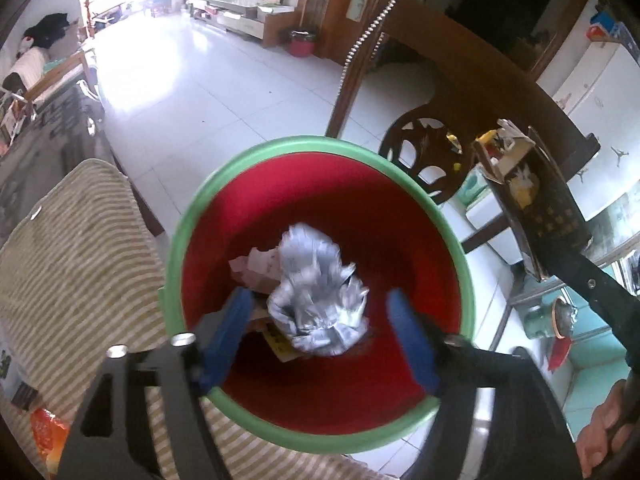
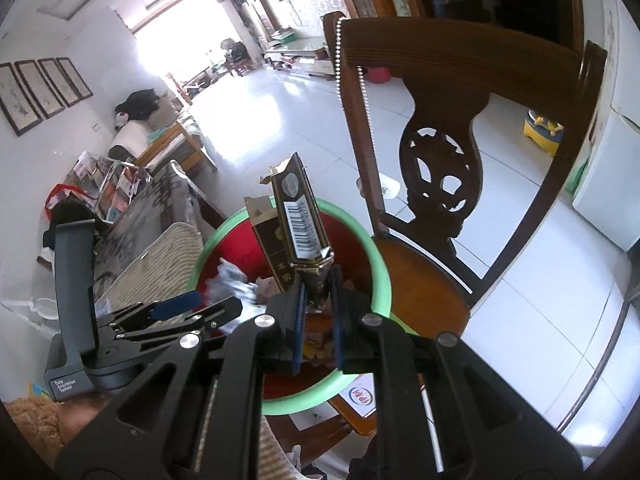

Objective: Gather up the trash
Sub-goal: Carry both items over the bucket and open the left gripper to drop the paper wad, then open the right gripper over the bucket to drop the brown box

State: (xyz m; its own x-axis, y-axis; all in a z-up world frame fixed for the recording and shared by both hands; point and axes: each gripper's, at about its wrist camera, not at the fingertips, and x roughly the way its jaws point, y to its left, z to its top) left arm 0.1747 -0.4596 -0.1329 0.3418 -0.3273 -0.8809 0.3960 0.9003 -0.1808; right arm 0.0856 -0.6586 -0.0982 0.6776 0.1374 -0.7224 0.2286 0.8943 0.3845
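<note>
White tiled floor fills most of both views, bright glare from the far window. Dark wooden chair with carved back stands just right of the bin; a bead string hangs on its left post. Striped beige cloth lies to the bin's left, touching its rim.

Bin: red inside, green rim, round, seen from above. Inside it, a crumpled silvery-white wrapper sits on flat paper scraps and a yellow-edged piece; blurred, can't tell more.

Left gripper hangs over the bin mouth, blue pads spread wide, jaws open, nothing pressed between them; the wrapper is below and between them, apart from both pads. Same gripper shows at the left in the right wrist view with its grey handle.

Right gripper has its jaws closed on the bottom end of a dark cardboard box, gold trim, barcode label, torn-open top flap. Box stands tilted, above the bin's rim area. In the left wrist view the box is up right of the bin. A hand is at the lower right edge.
</note>
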